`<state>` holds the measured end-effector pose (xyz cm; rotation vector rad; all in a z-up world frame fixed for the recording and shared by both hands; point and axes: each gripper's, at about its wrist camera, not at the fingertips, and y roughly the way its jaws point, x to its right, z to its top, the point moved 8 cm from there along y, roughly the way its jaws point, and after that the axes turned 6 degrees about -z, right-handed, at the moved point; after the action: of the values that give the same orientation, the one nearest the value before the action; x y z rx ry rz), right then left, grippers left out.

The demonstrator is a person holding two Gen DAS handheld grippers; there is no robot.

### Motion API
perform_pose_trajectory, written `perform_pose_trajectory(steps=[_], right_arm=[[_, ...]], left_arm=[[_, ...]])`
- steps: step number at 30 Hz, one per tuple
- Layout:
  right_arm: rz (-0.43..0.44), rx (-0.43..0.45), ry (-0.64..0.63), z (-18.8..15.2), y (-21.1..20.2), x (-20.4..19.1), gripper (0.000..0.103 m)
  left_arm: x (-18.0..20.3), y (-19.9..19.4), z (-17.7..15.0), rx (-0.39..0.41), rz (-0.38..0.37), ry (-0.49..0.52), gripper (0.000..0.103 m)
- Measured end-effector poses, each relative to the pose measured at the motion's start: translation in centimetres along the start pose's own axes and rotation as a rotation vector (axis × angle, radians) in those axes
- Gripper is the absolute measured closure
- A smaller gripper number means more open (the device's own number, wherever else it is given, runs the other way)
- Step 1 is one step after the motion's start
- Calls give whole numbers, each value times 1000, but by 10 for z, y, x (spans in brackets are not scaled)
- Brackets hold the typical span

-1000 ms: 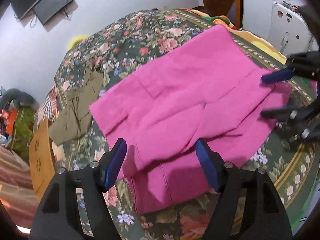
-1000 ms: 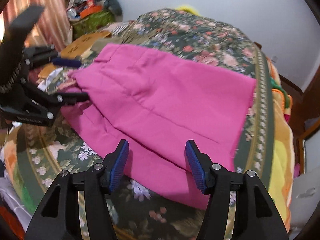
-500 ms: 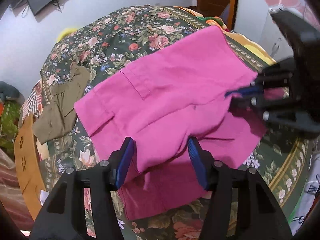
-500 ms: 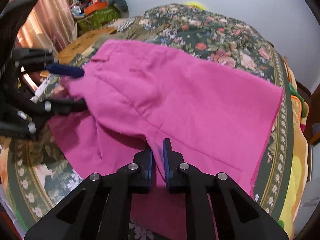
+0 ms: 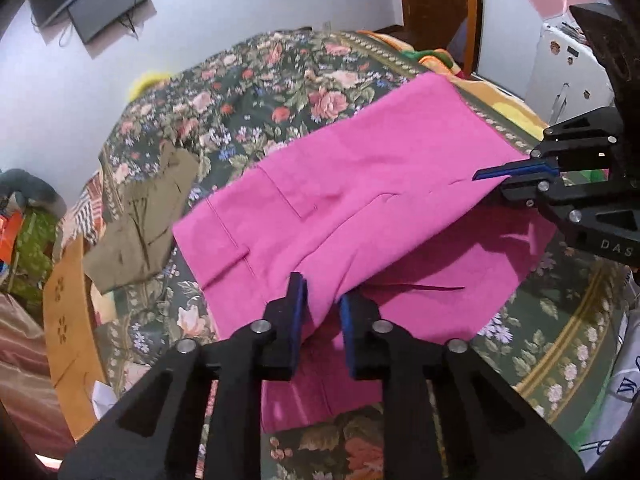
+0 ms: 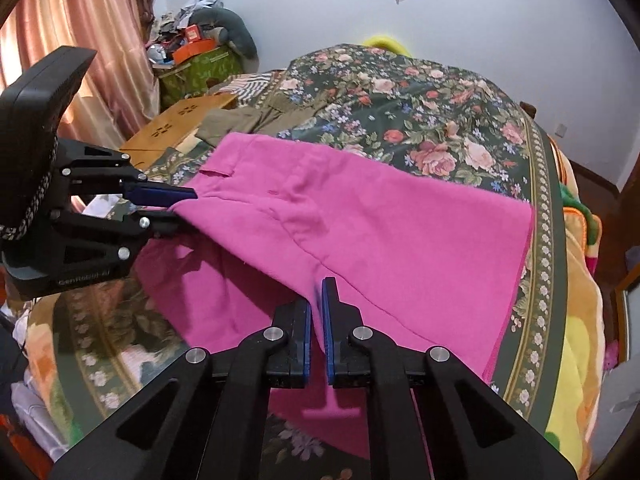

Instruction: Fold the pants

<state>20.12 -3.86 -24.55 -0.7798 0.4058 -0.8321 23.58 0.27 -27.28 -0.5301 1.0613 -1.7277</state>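
Pink pants (image 5: 360, 200) lie spread on a flower-patterned bedspread (image 5: 260, 80). In the left wrist view my left gripper (image 5: 320, 292) is closing its jaws, with a fold of the pants' near edge pinched between the blue pads. From the right wrist view my right gripper (image 6: 316, 292) is shut on the same near edge of the pants (image 6: 380, 220), further along. That edge is lifted off the bedspread (image 6: 400, 100) between the two grips. Each gripper shows in the other's view: the right gripper (image 5: 490, 186) at the right, the left gripper (image 6: 188, 210) at the left.
An olive garment (image 5: 140, 220) lies crumpled on the bed beyond the pants. A wooden panel (image 5: 64, 312) borders the bed's side. Clutter (image 6: 200, 52) is piled by pink curtains (image 6: 80, 40). A white appliance (image 5: 568, 72) stands past the bed's far corner.
Both grippers went from wide open to closed on the pants' near edge, the right first, then the left. The gripped edge has come up off the bedspread.
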Motion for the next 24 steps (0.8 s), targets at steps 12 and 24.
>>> perform_pose_trajectory(steps=[12,24], right_arm=[[-18,-58,-26,-33,-1,-12,99],[-14,-117,93,-61,-20,6,84]], left_arm=[[24,-3,-29,-36,-28,-19,88],[1,-37,-53,9,-74,-184,60]])
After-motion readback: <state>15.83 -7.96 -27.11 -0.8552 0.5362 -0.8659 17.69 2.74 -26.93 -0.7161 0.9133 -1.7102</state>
